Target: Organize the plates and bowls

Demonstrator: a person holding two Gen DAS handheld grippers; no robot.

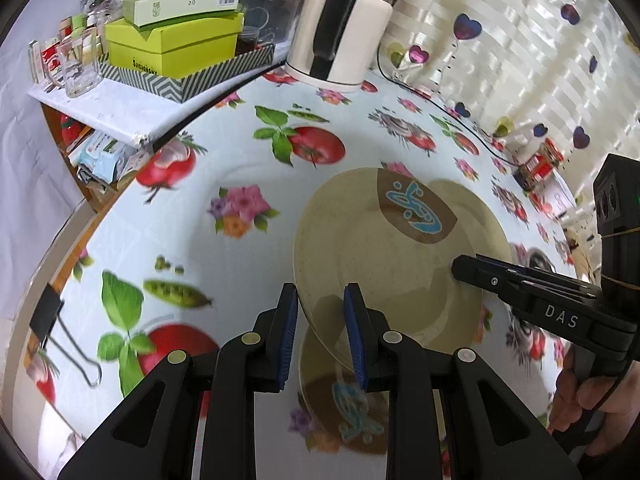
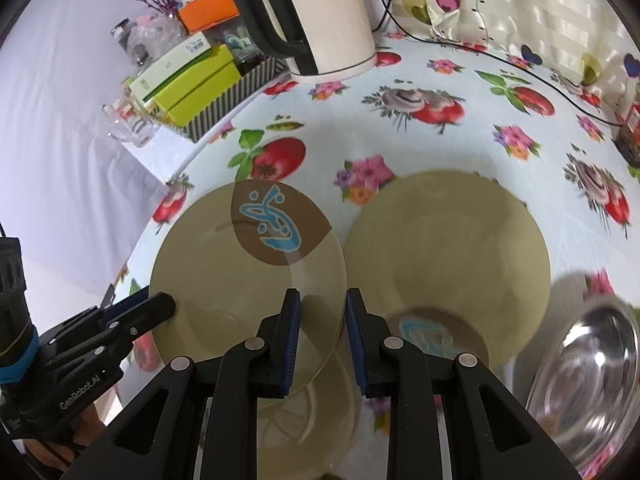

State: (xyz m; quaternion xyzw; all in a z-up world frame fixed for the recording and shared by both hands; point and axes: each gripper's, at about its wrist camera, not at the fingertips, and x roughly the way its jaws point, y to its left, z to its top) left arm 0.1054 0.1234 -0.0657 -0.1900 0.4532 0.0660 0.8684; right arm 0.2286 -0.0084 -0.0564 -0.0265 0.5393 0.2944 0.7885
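Note:
A cream plate with a brown patch and blue mark is held up above the floral tablecloth between both grippers. My left gripper straddles its near rim; its jaws look apart, not pressed. My right gripper straddles the opposite rim of the same plate the same way. A second cream plate lies on the table to the right. A third plate lies below the held one. A steel bowl sits at the far right.
A white electric kettle stands at the back with its cord trailing right. Green and orange boxes and glasses crowd a shelf at the left. A binder clip grips the table's left edge. A small jar stands at the right.

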